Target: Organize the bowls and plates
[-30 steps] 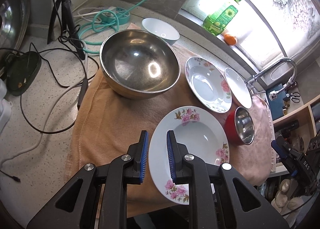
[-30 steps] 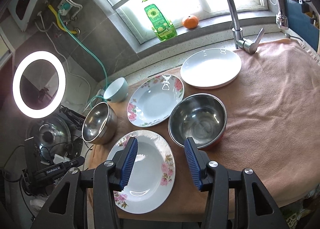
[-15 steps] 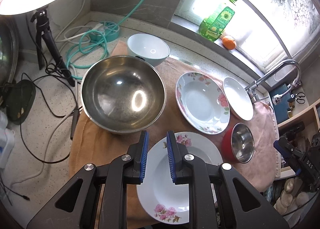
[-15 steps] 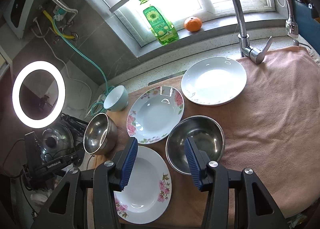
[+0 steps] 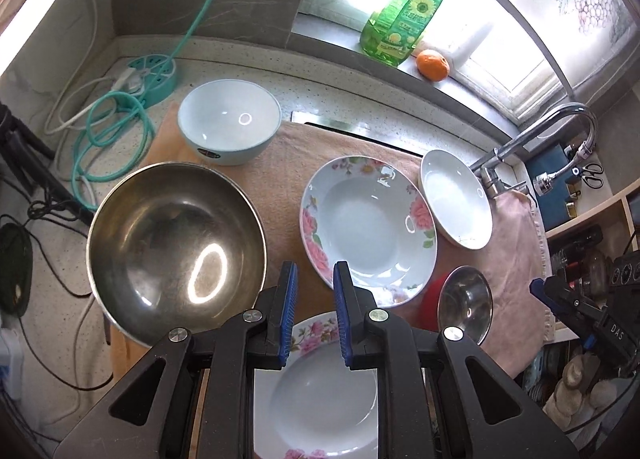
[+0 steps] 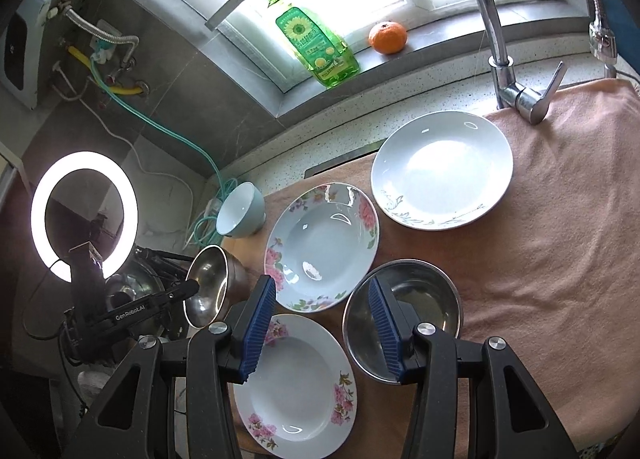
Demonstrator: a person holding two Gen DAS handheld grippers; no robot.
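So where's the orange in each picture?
Left wrist view: the orange sits upper right on the window sill, just right of the green bottle.
Right wrist view: the orange is top, right of centre, on the sill, between the bottle and the tap.
Shared landmark: the green bottle.

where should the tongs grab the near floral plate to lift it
Probably the near floral plate by its wide, flat rim, one pad above and one below, coming in low from its near edge. It lies flat on the peach towel, and the steel bowl crowds its far right side.
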